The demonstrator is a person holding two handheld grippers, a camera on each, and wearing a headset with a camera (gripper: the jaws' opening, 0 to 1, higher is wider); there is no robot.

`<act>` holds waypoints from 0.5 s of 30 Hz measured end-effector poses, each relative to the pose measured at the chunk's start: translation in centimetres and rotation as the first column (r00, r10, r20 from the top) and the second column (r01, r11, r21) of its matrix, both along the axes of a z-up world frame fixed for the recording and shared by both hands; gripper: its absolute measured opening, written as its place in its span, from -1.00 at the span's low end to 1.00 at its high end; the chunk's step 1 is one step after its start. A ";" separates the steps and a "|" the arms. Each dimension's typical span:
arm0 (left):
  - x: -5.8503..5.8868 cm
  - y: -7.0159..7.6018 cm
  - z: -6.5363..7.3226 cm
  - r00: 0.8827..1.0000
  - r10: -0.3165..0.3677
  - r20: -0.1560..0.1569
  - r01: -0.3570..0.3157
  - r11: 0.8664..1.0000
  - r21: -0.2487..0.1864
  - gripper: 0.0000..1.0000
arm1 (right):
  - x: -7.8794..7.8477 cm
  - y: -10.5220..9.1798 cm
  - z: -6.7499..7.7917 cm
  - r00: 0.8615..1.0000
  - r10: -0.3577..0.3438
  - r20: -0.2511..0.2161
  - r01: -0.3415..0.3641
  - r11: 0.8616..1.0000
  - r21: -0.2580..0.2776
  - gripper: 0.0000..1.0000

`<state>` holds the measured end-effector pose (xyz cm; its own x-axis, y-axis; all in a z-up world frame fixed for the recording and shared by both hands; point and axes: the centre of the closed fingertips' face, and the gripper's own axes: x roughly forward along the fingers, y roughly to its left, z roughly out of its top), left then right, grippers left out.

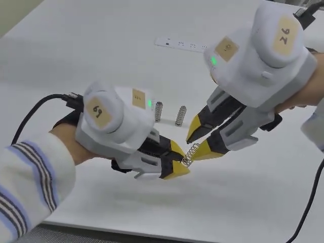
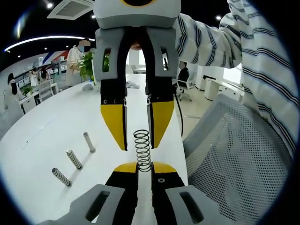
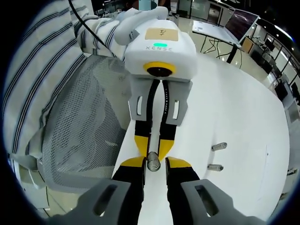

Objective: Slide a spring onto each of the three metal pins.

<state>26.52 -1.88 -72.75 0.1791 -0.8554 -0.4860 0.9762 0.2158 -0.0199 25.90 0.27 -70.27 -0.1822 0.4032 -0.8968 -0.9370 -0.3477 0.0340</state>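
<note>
- Striped sleeve lies closest in the head view, and its hand holds the left tongs above the white tabletop.
- Left tongs are clamped on one end of a spring.
- Right tongs stand apart, one jaw on each side of the free end of this spring.
- Further on the tabletop, a bare pin stands in a row with a middle sprung pin and an end sprung pin.
</note>
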 end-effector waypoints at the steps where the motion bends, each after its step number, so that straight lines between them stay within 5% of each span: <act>1: 0.0 0.0 0.1 1.000 0.001 0.002 -0.001 1.000 -0.003 -0.95 | 0.0 -0.1 -0.2 1.000 0.005 0.005 -0.005 1.000 -0.006 -0.68; 15: 0.0 0.0 0.4 1.000 0.014 -0.014 -0.014 0.999 -0.030 -0.95 | 0.0 0.0 -1.0 1.000 -0.003 -0.011 0.003 1.000 -0.015 -0.76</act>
